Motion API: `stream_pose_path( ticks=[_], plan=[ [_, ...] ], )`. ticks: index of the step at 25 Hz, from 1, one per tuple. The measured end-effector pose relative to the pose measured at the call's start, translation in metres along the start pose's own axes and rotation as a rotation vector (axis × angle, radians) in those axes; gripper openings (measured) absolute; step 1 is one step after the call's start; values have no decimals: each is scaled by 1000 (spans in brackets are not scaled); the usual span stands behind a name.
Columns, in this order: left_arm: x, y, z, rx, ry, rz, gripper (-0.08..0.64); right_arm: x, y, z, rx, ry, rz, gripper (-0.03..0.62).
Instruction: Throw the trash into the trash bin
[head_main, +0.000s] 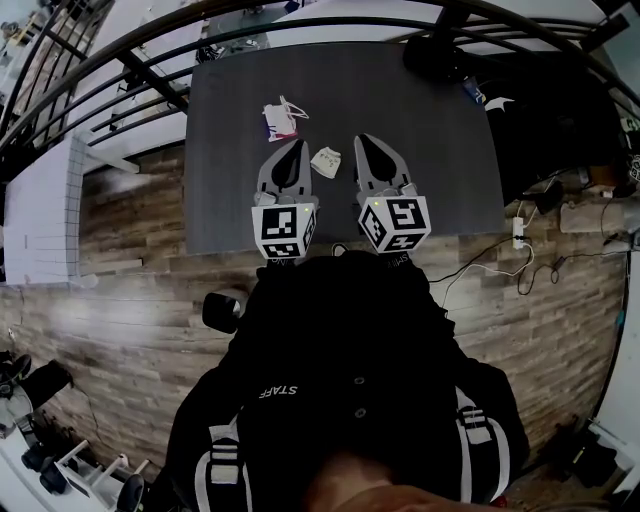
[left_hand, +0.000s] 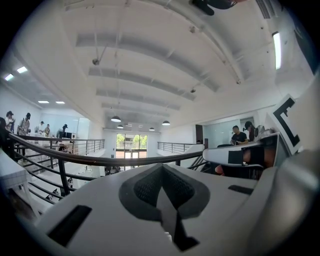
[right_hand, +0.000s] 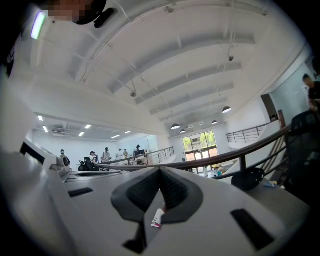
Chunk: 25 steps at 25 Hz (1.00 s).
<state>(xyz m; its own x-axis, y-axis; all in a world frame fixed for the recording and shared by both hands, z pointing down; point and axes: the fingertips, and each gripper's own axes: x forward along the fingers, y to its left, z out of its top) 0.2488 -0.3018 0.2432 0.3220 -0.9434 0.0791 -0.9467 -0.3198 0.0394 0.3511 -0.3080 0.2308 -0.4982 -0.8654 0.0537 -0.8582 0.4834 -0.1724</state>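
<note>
Both claws closed over the dark bench, with the trash lying loose on it.

Nearest us, our left claw (head_main: 301, 146) (left_hand: 161, 165) has its jaws pressed together. Our right claw (head_main: 361, 139) (right_hand: 160, 169) is also closed at the tips. A small white-and-pink scrap (right_hand: 157, 218) shows in the slit behind its pads, and we cannot tell whether it is pinched there or only seen through the gap. A crumpled white paper (head_main: 326, 162) rests on the bench (head_main: 430, 150) between the two claws. Farther out, at 11 o'clock from the left claw, lies a white wrapper with red and blue print (head_main: 281, 118). Beyond the bench's far edge runs a black railing (head_main: 150, 85).
</note>
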Motion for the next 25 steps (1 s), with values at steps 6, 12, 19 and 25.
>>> stream_pose_path(
  ticks=[6, 12, 19, 25],
  plan=[
    [10, -1, -9, -46, 22, -14, 2, 6, -8, -2, -3, 8, 1, 15],
    [20, -5, -23, -55, 59, -17, 2, 10, -22, -15, 6, 43, -10, 15],
    [23, -6, -60, -79, 147, -7, 2, 8, -39, -41, 16, 110, -21, 15],
    [25, -5, -124, -123, 288, 13, 2, 7, -59, -91, 36, 233, -33, 15]
  ],
)
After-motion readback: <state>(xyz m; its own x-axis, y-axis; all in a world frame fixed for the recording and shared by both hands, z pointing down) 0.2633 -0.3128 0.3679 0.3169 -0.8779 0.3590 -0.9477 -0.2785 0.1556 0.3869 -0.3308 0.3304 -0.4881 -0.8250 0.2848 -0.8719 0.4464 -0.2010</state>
